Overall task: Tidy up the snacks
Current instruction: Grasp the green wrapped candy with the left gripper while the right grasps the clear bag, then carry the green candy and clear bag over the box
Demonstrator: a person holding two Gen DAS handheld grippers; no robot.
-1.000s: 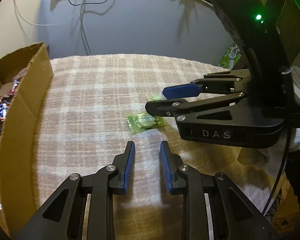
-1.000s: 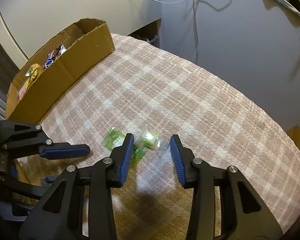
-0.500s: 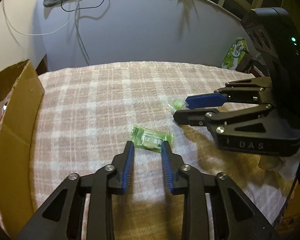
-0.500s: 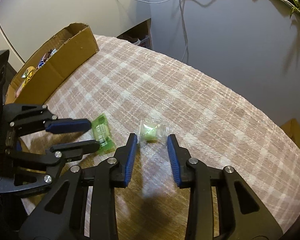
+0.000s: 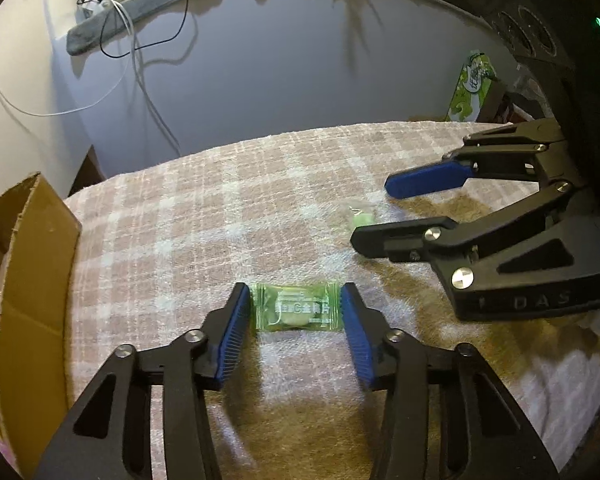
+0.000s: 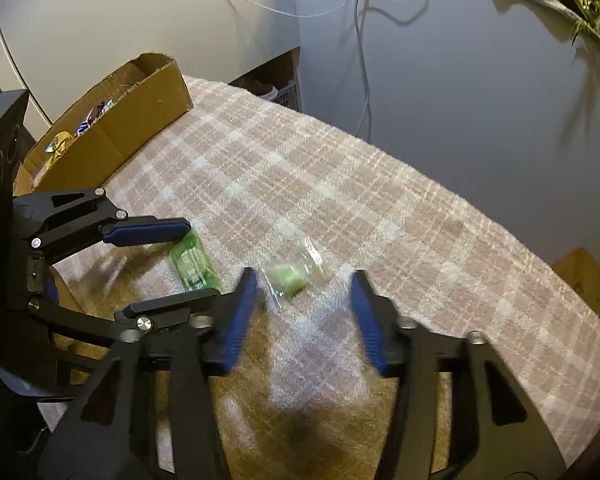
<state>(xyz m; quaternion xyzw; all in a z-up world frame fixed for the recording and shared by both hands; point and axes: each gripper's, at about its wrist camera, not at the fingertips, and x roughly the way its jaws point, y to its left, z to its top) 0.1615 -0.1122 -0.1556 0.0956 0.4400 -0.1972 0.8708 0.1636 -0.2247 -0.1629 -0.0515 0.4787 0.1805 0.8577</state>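
On plaid surface [image 5: 204,216], left box [image 6: 112,136] holds snacks, left claw [image 5: 296,320] now straddles green candy [image 5: 296,309], parted, pads apart from it, right claw [image 6: 302,304] opening wider than before around clear-wrapped sweet [image 6: 290,276], untouched; only right view shows box contents clearly.

Two candies [image 5: 296,309] on the cloth [image 5: 204,216], box [image 5: 32,280] at left.
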